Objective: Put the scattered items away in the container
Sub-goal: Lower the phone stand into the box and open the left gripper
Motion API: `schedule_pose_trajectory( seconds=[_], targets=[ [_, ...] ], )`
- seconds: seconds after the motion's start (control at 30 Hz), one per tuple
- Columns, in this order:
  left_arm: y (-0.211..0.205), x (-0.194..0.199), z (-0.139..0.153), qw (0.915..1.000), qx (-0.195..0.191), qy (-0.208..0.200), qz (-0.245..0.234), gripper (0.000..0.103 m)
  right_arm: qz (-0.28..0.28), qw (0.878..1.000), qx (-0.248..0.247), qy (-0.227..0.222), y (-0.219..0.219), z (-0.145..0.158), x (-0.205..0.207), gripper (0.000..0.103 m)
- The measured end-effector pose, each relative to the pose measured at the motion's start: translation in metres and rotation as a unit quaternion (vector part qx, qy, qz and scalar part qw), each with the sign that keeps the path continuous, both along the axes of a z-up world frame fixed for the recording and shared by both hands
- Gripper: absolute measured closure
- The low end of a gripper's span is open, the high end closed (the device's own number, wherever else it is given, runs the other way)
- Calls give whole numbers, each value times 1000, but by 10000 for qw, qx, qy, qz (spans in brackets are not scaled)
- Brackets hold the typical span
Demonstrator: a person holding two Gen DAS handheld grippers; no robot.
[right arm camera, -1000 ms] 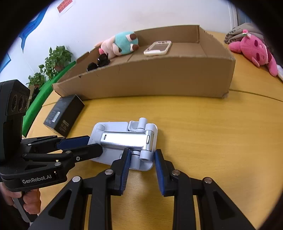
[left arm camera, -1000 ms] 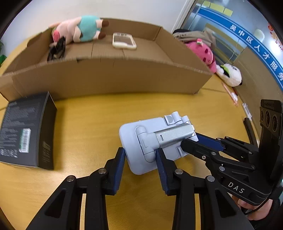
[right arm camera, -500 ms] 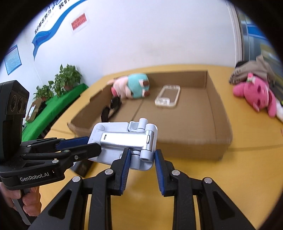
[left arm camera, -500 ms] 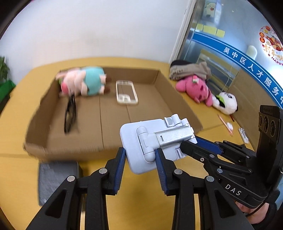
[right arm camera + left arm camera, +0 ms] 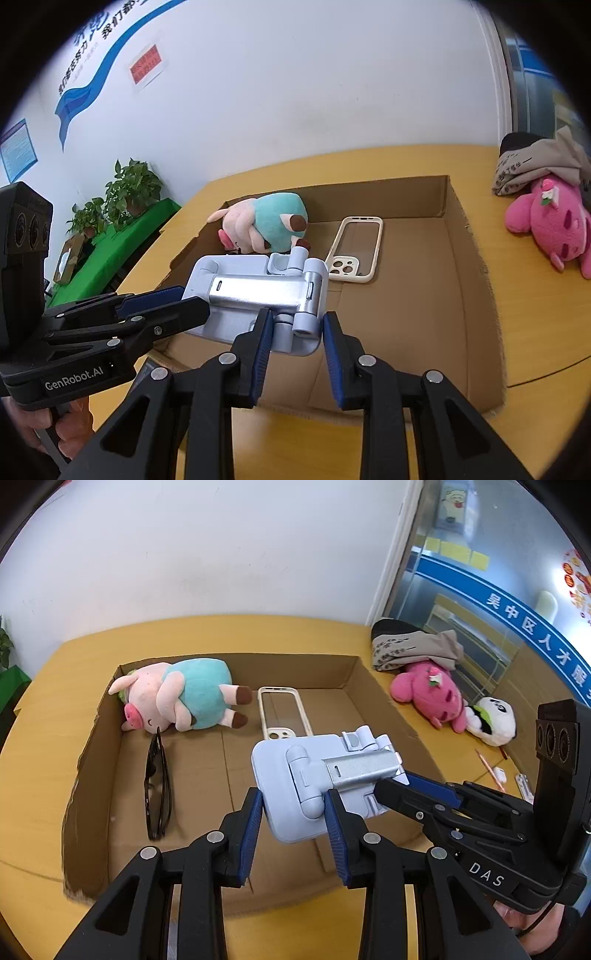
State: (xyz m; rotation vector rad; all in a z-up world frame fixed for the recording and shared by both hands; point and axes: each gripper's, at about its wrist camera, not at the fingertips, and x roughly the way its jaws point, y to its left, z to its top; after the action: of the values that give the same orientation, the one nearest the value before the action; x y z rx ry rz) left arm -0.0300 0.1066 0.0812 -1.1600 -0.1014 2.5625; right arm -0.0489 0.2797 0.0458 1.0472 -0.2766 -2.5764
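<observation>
Both grippers hold a folded pale blue phone stand (image 5: 317, 775) in the air above the open cardboard box (image 5: 92, 738). My left gripper (image 5: 295, 812) is shut on one end of it. My right gripper (image 5: 295, 332) is shut on the hinge end of the stand (image 5: 258, 291). The right gripper also shows in the left wrist view (image 5: 406, 786), and the left gripper in the right wrist view (image 5: 177, 302). Inside the box lie a plush pig (image 5: 177, 698), black glasses (image 5: 157, 782) and a clear phone case (image 5: 280, 712).
A pink plush (image 5: 432, 694), a panda plush (image 5: 491, 720) and a folded grey cloth (image 5: 413, 650) lie on the yellow table (image 5: 37, 768) right of the box. A pencil (image 5: 489, 768) and small bits lie nearby. Potted plants (image 5: 122, 195) stand far left.
Both grippers have lifted the phone stand off the table and carried it forward over the box. The black box on the table has dropped out of view.
</observation>
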Motion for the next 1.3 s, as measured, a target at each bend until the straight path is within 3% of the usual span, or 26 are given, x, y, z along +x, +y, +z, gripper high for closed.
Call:
schedule_pose_trajectory(
  seconds=[0.33,0.47,0.8,0.93,0.97,1.0,1.23,1.27,1.3],
  targets=[
    [-12,-70,-41,9979,26,-647,27,68,-75,9953,-170,-950,-11,-54,-71,79],
    [-18,-84,-61,9956,105,-927,53,71,-97,9909,-134,-1337,-18,-76,-86,79],
    [-28,-103,-94,9884,265,-1490,115,71,-51,9773,30,-2118,-26,-98,-109,79],
    [-32,-110,-104,9850,230,-1696,239,72,-16,9734,151,-2286,-30,-99,-113,79],
    [-31,-112,-106,9835,246,-1779,196,88,-9,9727,174,-2312,-30,-99,-114,79],
    [-30,-113,-109,9818,267,-1876,148,91,25,9723,156,-2333,-32,-99,-116,80],
    [-30,-114,-110,9813,181,-1904,237,90,-78,9724,249,-2317,-36,-98,-119,83],
    [-30,-113,-110,9813,185,-1898,245,90,-115,9729,249,-2295,-34,-97,-119,81],
    [-30,-112,-110,9815,171,-1890,241,90,-139,9734,246,-2272,-33,-96,-118,72]
  ],
)
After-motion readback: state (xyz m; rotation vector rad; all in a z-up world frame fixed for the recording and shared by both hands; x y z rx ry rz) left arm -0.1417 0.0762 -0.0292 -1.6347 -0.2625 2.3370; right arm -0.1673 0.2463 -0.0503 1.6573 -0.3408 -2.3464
